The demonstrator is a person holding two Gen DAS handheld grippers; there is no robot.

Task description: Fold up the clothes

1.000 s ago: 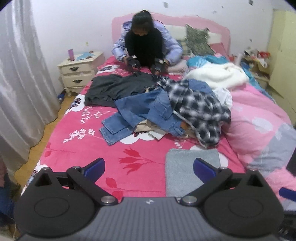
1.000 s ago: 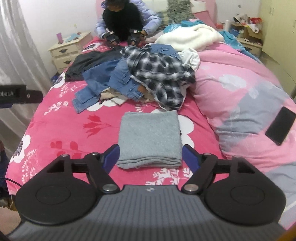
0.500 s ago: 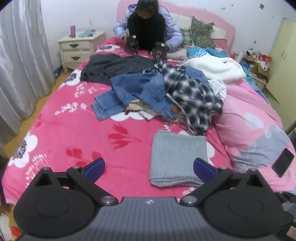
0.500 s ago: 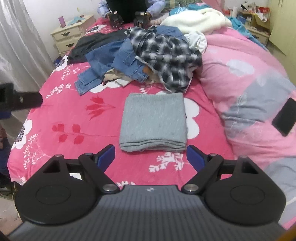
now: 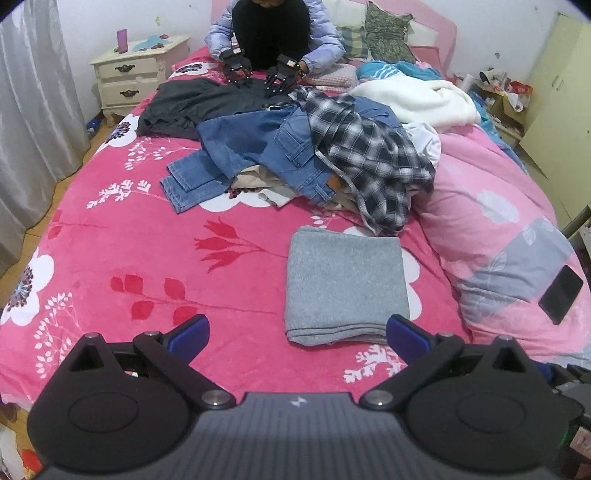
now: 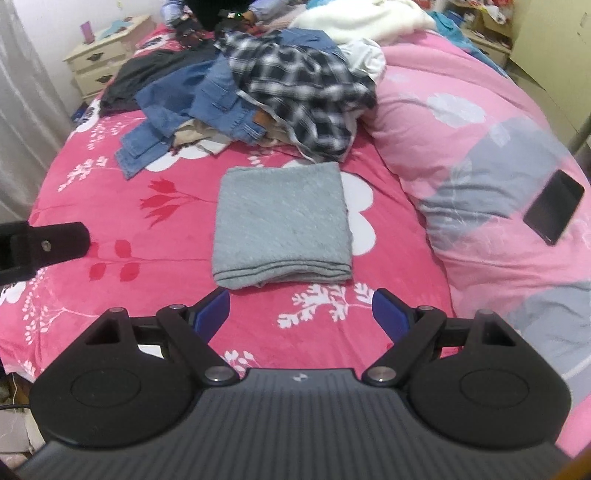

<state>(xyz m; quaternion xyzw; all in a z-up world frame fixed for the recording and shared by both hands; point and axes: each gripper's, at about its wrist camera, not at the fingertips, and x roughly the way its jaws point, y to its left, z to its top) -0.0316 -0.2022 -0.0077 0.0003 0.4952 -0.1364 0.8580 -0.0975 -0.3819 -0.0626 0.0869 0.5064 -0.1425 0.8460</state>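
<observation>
While both tools hang above the near edge of the bed, the left gripper (image 5: pixel 297 334) and the right gripper (image 6: pixel 301 312) each stand with jaws spread wide and nothing between the blue pads. Just ahead of the right gripper's jaws, centred on the gap, lies the grey garment (image 6: pixel 282 221): a soft, nubbly knit folded into a neat rectangle, its stacked layers showing as thin lines along the near edge. From the left gripper it sits ahead and toward the right-hand jaw. It already lies as folding would leave it, flat and square on the plush pink floral bedspread (image 5: pixel 147 266), probably set apart so it stays clear of the heap.

Farther ahead of both jaws rises the unfolded pile (image 5: pixel 303 155): stiff blue denim jeans (image 5: pixel 236 147), a limp black-and-white plaid shirt (image 5: pixel 369 155) draped over them, and beige cloth crumpled beneath. Well to the right of the jaws, a dark phone (image 6: pixel 554 206) rests on the puffy pink quilt (image 6: pixel 480 147). Beyond the pile a second person (image 5: pixel 273 33) presses gloved hands on a dark garment (image 5: pixel 192 99).
</observation>
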